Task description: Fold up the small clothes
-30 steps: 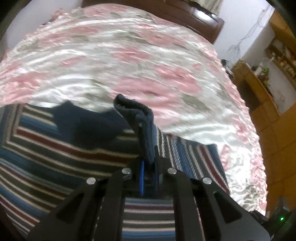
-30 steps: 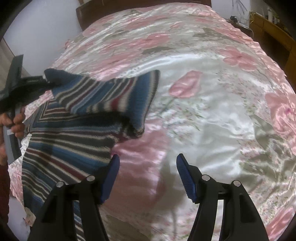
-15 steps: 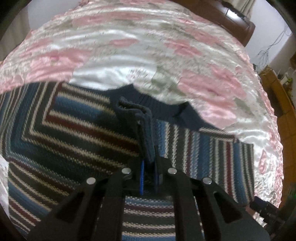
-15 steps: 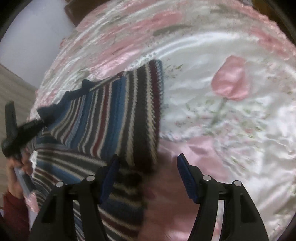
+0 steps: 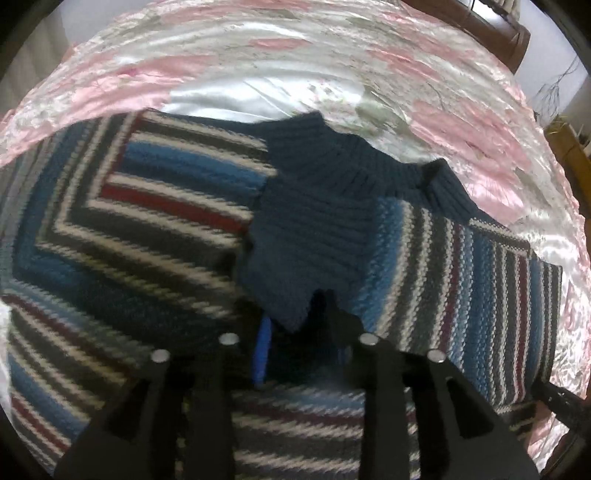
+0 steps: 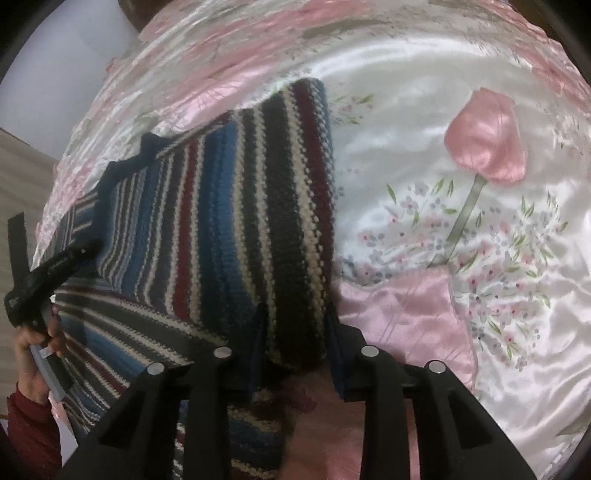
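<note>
A knitted sweater (image 5: 155,236) striped in blue, grey, white and dark red lies on the bed. Its sleeve is folded across the body, and the navy ribbed cuff (image 5: 306,236) rests flat on the stripes. My left gripper (image 5: 301,343) stands open, with the cuff's tip lying loose between its fingers. In the right wrist view the folded sleeve (image 6: 229,221) runs down into my right gripper (image 6: 295,339), whose fingers press on the thick fold at the shoulder end. A hand holds the left gripper (image 6: 48,273) at the far left of that view.
The pink and white floral satin bedspread (image 6: 461,229) stretches to the right of the sweater. A dark wooden headboard (image 5: 495,29) stands at the far end of the bed, with wooden furniture (image 5: 569,155) beside it on the right.
The left gripper carried the cuff across the sweater's body, lowered it and opened, leaving it flat. The right gripper moved onto the folded sleeve edge and its fingers narrowed around it.
</note>
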